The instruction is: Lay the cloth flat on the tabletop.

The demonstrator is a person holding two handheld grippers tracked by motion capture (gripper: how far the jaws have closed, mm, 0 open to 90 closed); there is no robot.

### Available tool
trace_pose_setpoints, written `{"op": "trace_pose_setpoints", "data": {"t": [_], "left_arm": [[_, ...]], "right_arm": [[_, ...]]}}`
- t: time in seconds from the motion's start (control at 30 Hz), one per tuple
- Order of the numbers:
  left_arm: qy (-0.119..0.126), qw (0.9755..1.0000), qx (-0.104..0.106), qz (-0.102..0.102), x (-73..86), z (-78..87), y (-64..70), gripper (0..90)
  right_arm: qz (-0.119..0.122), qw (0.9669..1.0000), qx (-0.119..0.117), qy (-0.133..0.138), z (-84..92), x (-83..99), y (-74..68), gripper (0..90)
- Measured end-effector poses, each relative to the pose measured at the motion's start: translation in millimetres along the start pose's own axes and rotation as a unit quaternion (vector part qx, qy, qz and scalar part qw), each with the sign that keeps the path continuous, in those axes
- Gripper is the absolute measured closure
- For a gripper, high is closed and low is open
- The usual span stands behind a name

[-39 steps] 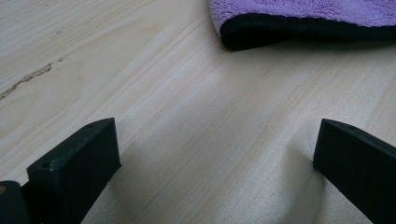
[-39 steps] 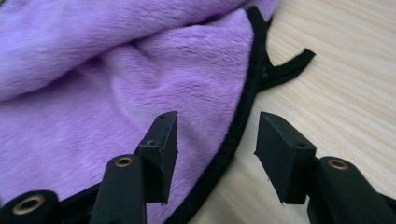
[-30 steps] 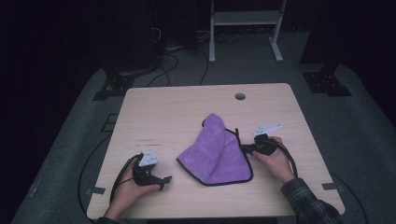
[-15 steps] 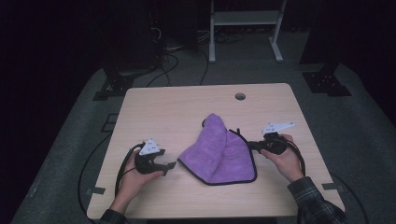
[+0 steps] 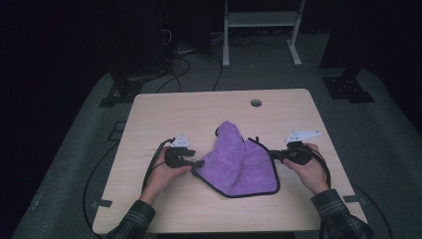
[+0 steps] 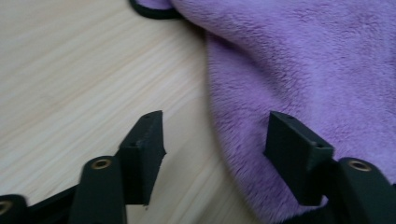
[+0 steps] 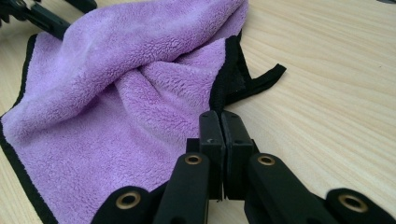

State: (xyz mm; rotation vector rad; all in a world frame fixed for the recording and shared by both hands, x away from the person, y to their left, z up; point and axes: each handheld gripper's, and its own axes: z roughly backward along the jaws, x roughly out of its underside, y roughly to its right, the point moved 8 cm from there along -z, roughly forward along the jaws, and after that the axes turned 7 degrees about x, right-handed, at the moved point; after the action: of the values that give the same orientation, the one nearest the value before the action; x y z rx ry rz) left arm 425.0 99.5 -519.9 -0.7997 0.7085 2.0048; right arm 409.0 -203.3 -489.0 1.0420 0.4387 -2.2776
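Your purple cloth (image 5: pixel 238 162) lies on the near half of the wooden table (image 5: pixel 199 109), a little right of centre. It is bunched into a rough wedge: one pointed end aims at the far edge, just left of the round hole (image 5: pixel 256 103) in the tabletop, and the broad, black-trimmed end spreads toward you. So its long axis runs near to far, leaning slightly left at the far tip. A raised fold runs along that axis down the middle.

Your right gripper (image 5: pixel 271 154) has its jaws pressed together on the cloth's black-bound right edge; in the right gripper view (image 7: pixel 219 122) the pads meet on the trim, beside a loose black loop (image 7: pixel 261 77) lying on the wood.

Your left gripper (image 5: pixel 200 163) is at the cloth's left edge. Its jaws have just been closing and now stand about half apart; in the left gripper view (image 6: pixel 215 133) one jaw is over bare wood, the other over the pile, with the cloth's edge between them but not yet pinched.

Open table lies on the far side of the cloth and to its left. The near edge is close to the cloth's broad end, and your right hand (image 5: pixel 308 172) is near the table's right edge.
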Motion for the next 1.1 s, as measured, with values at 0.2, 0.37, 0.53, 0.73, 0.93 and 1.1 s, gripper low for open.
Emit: {"op": "trace_pose_setpoints", "data": {"t": [0.2,0.37,0.53,0.73,0.93,1.1], "left_arm": [[-0.019,0.9989,0.031,0.029,-1.3,-6.0,6.5,82.2],[0.019,0.9991,0.014,0.034,-9.9,20.0,2.9,87.0],[0.060,0.9975,-0.015,0.034,-17.2,56.5,-2.6,87.4],[0.085,0.9950,-0.033,0.041,-11.6,93.7,-1.5,87.5],[0.072,0.9968,-0.013,0.033,4.6,101.7,28.6,87.4],[0.052,0.9979,0.025,0.029,24.3,96.5,61.8,87.0]], "right_arm": [[0.000,1.0000,0.003,0.006,3.3,-2.5,1.0,87.9],[-0.002,0.9994,0.019,0.029,14.8,-10.6,6.3,88.1],[-0.011,0.9970,0.041,0.064,31.5,-22.9,16.4,88.2],[-0.010,0.9946,0.055,0.088,44.9,-33.1,17.7,88.3],[-0.001,0.9952,0.051,0.083,51.2,-28.9,10.5,88.3],[0.007,0.9966,0.045,0.069,61.2,-10.6,1.3,88.3]]}}
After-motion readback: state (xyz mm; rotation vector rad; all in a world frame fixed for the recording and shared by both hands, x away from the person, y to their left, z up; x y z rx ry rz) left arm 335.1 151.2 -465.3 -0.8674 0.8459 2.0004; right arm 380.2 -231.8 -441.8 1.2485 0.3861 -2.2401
